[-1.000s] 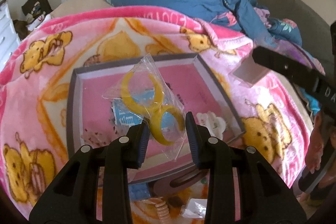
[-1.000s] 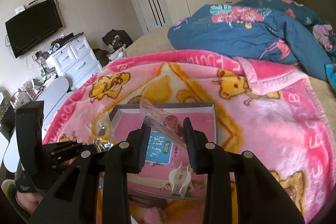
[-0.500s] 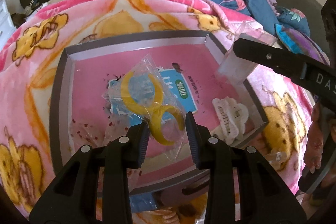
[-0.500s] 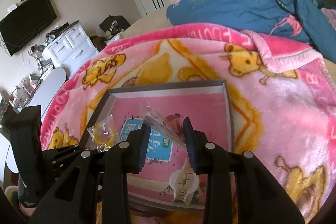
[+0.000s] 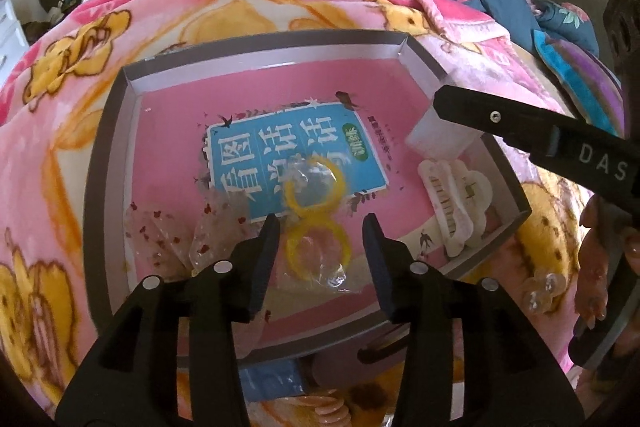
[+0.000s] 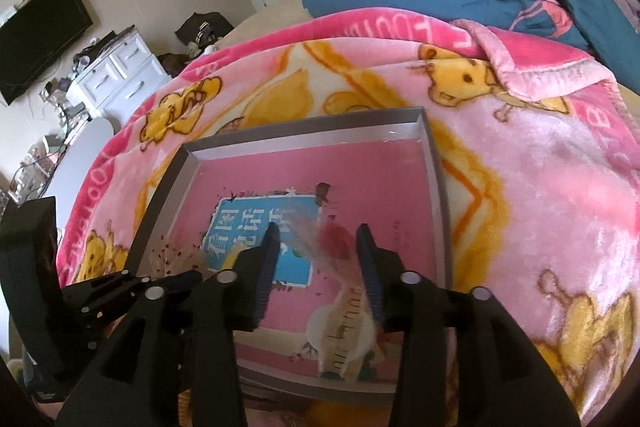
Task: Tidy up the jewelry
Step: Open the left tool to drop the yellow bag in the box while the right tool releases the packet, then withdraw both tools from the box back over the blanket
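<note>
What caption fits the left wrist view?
Open left gripper above bagged yellow rings lying in the pink-lined box.

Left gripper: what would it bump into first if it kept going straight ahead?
Probably the clear bag with the yellow rings, lying in the box right in front of the left gripper, between its open jaws. Depth is hard to judge.

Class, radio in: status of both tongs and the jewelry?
Left tongs open; yellow-ring bag lying in tray. Right tongs open, blurred bag between. Nothing blocking.
</note>
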The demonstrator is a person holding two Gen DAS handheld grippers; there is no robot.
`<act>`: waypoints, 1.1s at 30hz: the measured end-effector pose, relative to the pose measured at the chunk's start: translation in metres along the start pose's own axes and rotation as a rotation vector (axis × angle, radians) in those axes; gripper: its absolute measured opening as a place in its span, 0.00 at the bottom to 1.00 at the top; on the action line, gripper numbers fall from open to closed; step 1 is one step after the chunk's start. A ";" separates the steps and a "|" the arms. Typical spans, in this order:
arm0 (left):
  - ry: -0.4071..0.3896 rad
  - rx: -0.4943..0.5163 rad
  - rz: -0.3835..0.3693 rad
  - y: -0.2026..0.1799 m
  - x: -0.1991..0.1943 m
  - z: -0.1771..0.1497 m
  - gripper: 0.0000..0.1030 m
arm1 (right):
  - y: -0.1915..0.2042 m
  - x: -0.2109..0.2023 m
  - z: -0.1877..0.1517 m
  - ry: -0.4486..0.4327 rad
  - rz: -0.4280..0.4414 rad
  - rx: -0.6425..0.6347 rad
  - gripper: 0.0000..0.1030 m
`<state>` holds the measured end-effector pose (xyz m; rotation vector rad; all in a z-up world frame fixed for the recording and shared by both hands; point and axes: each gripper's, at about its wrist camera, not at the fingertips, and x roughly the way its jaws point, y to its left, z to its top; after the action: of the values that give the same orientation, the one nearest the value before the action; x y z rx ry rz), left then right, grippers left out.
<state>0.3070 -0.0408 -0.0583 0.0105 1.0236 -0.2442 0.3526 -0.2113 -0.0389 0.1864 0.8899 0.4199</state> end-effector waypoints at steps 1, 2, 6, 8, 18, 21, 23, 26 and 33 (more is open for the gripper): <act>-0.002 -0.001 0.001 -0.001 -0.001 0.001 0.35 | -0.002 -0.004 0.000 -0.012 -0.007 0.006 0.50; -0.006 -0.002 -0.002 -0.001 -0.004 0.001 0.35 | -0.003 -0.008 0.000 -0.024 -0.013 0.007 0.53; -0.020 -0.002 0.001 -0.003 -0.012 0.003 0.35 | -0.008 -0.029 0.002 -0.065 -0.029 0.013 0.56; -0.032 -0.004 0.002 -0.003 -0.019 0.003 0.35 | -0.008 -0.042 0.002 -0.095 -0.032 0.013 0.62; -0.081 -0.018 0.012 -0.007 -0.055 0.001 0.43 | 0.000 -0.097 -0.002 -0.205 -0.055 -0.005 0.78; -0.094 -0.014 0.013 -0.009 -0.067 0.000 0.44 | 0.005 -0.111 -0.005 -0.226 -0.067 -0.022 0.85; -0.102 -0.018 0.016 -0.011 -0.075 0.000 0.48 | 0.008 -0.118 -0.008 -0.237 -0.080 -0.036 0.88; -0.117 -0.023 0.019 -0.013 -0.086 -0.003 0.56 | 0.012 -0.129 -0.011 -0.249 -0.094 -0.052 0.89; -0.149 -0.002 0.031 -0.024 -0.115 -0.013 0.80 | 0.019 -0.163 -0.021 -0.301 -0.124 -0.080 0.94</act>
<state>0.2338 -0.0398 0.0351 0.0061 0.8749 -0.2122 0.2407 -0.2646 0.0702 0.1164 0.5841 0.3011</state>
